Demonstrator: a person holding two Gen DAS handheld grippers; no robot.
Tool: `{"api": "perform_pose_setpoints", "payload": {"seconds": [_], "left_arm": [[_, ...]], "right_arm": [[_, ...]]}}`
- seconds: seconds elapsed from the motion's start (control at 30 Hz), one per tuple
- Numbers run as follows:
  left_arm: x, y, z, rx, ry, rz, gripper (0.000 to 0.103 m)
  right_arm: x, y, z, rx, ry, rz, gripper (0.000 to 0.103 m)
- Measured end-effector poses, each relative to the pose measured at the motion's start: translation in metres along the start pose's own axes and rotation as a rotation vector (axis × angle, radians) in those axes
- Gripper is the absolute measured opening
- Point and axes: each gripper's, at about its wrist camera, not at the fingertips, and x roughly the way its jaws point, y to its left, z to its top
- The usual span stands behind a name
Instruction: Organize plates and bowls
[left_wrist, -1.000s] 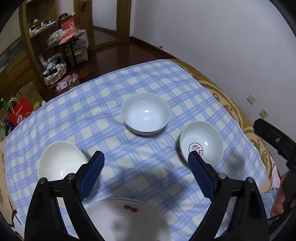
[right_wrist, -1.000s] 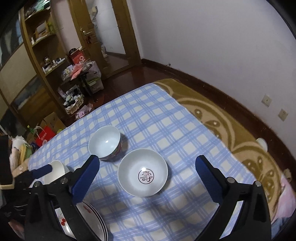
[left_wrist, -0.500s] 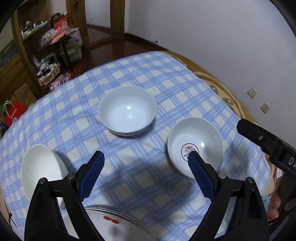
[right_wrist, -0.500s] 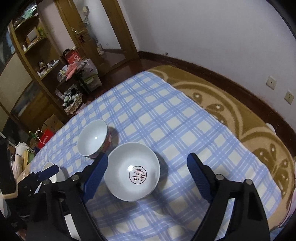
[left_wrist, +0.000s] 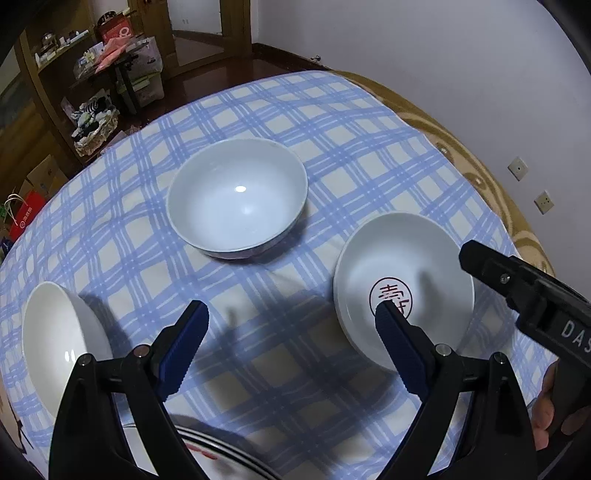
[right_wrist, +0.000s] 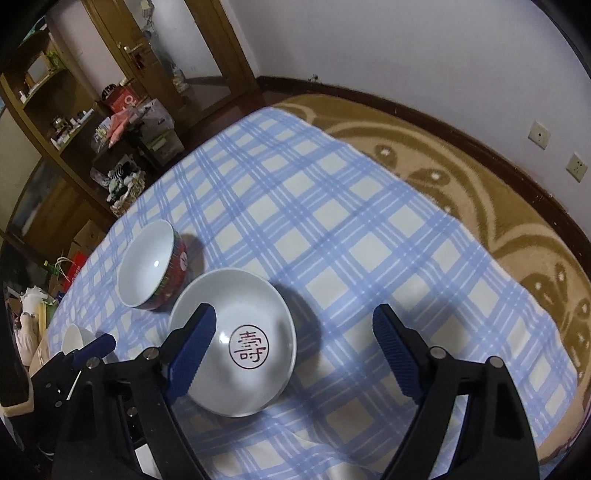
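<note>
Tools both stand spread, gripping nothing: right tool (right_wrist: 291, 343) above the shallow white stamped bowl (right_wrist: 236, 343) on the blue-checked worktop (right_wrist: 332, 229), left tool (left_wrist: 291, 343) nearer, red-sided white bowl (left_wrist: 236, 199) farther left.

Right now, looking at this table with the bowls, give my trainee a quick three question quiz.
1. True or false: the right claw is shut on a bowl.
2. Which bowl has a red outside: A) the bowl with the red character, B) the deeper bowl behind it, C) the plain white bowl?
3. Fill in: the dishes sit on a blue and white ____ cloth.

Key: 1 false, both claws stand open and empty; 2 B; 3 checked.
</note>
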Motion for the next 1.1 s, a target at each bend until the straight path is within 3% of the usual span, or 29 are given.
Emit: {"api": "perform_pose_setpoints", "payload": {"seconds": [0.3,0.33,0.4,0.57,0.67,0.77,0.9,1.1], "left_arm": [[0.016,-0.002,-0.003,-0.013,0.034,-0.014,0.09],[0.016,-0.002,-0.003,-0.012,0.031,-0.02,0.089],[0.015,-0.004,-0.005,-0.002,0.022,-0.043,0.085],[0.023,-0.013,-0.007,0.034,0.044,-0.031,0.062],[0.03,-0.014,-0.007,0.004,0.062,-0.062,0.046],[0.035,-0.014,-0.007,-0.032,0.08,-0.104,0.036],[0.039,-0.021,-0.005,-0.028,0.086,-0.084,0.032],[0.043,-0.018,-0.006,-0.069,0.072,-0.092,0.03]], "right_arm": [[0.021,-0.004,-0.002,0.001,0.045,-0.021,0.09],[0.023,-0.004,-0.002,-0.003,0.047,-0.026,0.088],[0.029,-0.004,-0.002,-0.017,0.064,-0.029,0.069],[0.041,-0.008,-0.005,-0.036,0.101,-0.033,0.052],[0.044,-0.013,-0.004,-0.009,0.115,-0.018,0.046],[0.048,-0.016,-0.005,0.025,0.141,0.036,0.032],[0.051,-0.002,-0.007,-0.012,0.158,0.008,0.016],[0.055,0.007,-0.01,-0.034,0.171,0.019,0.011]]}}
